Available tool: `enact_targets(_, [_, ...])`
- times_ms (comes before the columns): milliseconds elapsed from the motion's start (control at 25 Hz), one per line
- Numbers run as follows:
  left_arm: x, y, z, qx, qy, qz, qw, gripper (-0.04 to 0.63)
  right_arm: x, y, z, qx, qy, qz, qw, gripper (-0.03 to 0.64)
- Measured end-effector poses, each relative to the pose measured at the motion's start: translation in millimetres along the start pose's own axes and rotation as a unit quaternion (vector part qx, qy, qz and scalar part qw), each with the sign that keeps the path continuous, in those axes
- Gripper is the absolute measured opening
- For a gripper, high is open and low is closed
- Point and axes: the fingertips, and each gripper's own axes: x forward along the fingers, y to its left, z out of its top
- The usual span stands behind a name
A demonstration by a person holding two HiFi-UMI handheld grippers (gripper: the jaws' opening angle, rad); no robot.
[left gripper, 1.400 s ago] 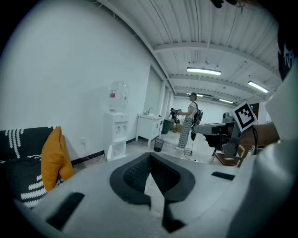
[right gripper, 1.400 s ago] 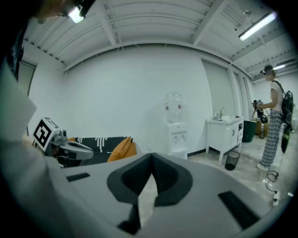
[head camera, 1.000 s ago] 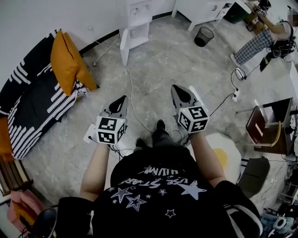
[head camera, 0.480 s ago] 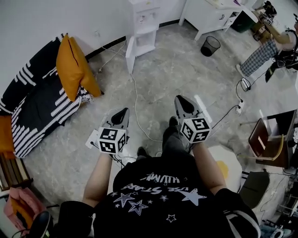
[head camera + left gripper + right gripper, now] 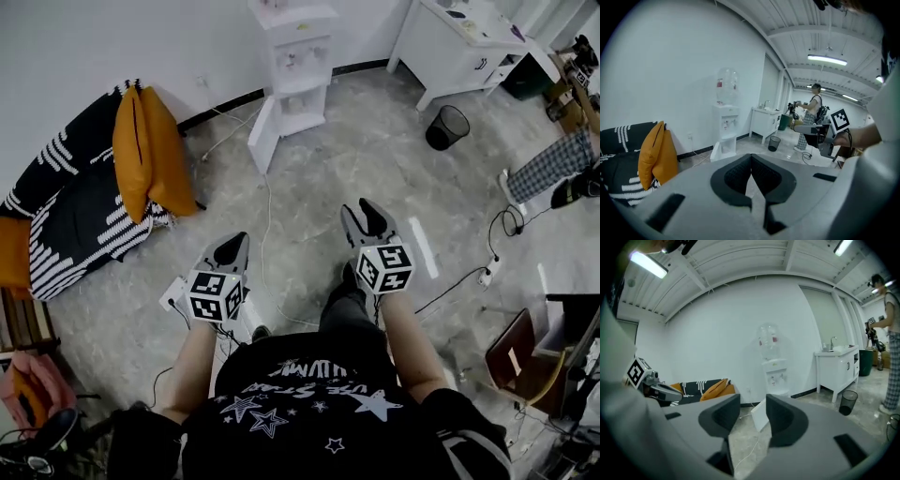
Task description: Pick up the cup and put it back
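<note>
No cup shows in any view. A person holds both grippers at waist height over the grey floor, pointing toward a white water dispenser [image 5: 292,56] against the far wall. My left gripper [image 5: 232,240] is shut, its dark jaws [image 5: 751,157] meeting at the tips with nothing in them. My right gripper [image 5: 367,208] is opening: a clear gap stands between its jaws [image 5: 753,406], and only floor and the dispenser [image 5: 772,366] show through it.
A black-and-white sofa with orange cushions [image 5: 141,155] lines the left wall. A white cabinet [image 5: 459,42] and a black bin [image 5: 447,127] stand at the far right. A white cable [image 5: 267,234] runs across the floor. Another person's legs [image 5: 562,159] are at the right edge.
The view has moved forward, bringing the water dispenser and cabinet nearer. The right gripper's jaws have parted from shut. The left gripper stays shut.
</note>
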Motion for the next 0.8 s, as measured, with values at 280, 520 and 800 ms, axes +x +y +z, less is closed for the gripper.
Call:
enact_targets(280, [110, -58, 60, -0.035, -0.011, 0.040, 0.9985, 0.009, 36, -148, 17, -0.006, 0.047, 0.059, 0.997, 0.202])
enact_targets(520, [162, -63, 89, -0.044, -0.010, 0.081, 0.9957, 0.009, 83, -209, 31, 0.005, 0.051, 0.070, 0.996, 0.204])
enact_targets(800, [208, -38, 84, -0.080, -0.011, 0.088, 0.9928, 0.009, 138, -214, 14, 0.003, 0.086, 0.083, 0.993, 0.215])
